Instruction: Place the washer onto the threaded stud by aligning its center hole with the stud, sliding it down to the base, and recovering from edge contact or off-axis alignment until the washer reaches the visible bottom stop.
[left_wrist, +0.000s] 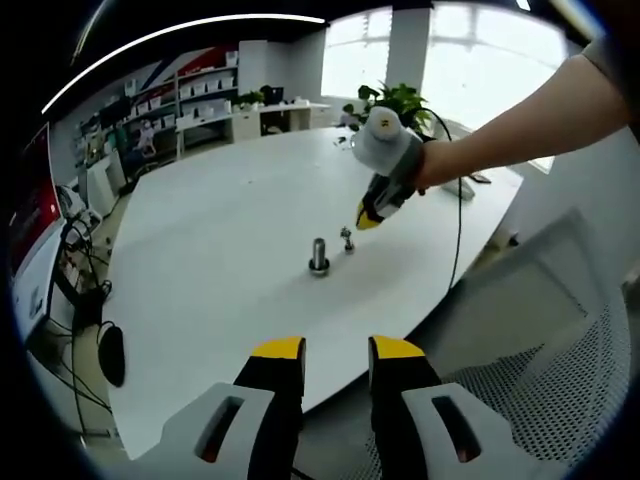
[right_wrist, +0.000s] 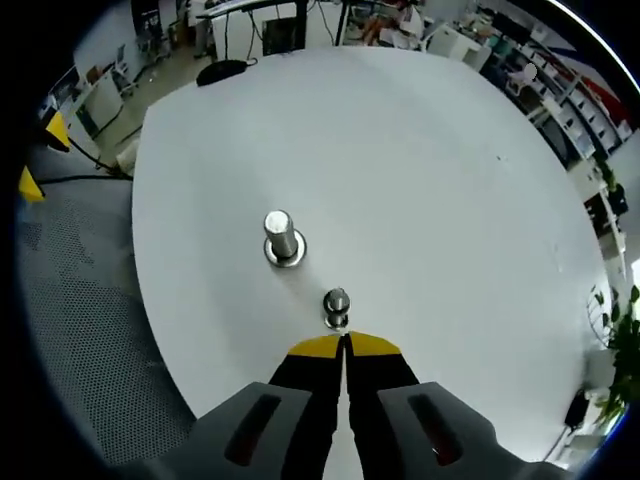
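On the white round table (left_wrist: 220, 230) stands an upright metal stud (left_wrist: 319, 255) with a wider ring around its base. A smaller metal piece (left_wrist: 347, 238) sits just beside it. In the right gripper view the stud (right_wrist: 283, 238) is ahead and to the left, and the small piece (right_wrist: 337, 305) lies right in front of my right gripper (right_wrist: 345, 345). Its jaws are shut with nothing seen between them. In the left gripper view a hand holds that right gripper (left_wrist: 368, 215) tilted down, close above the small piece. My left gripper (left_wrist: 336, 350) hovers open off the table's near edge.
A white mesh chair (left_wrist: 560, 350) stands by the table edge, seen also as grey mesh (right_wrist: 70, 300). A black cable (left_wrist: 458, 230) hangs over the table's right side. A potted plant (left_wrist: 400, 100) and shelves lie beyond. A black oval object (left_wrist: 110, 355) lies off the table's left edge.
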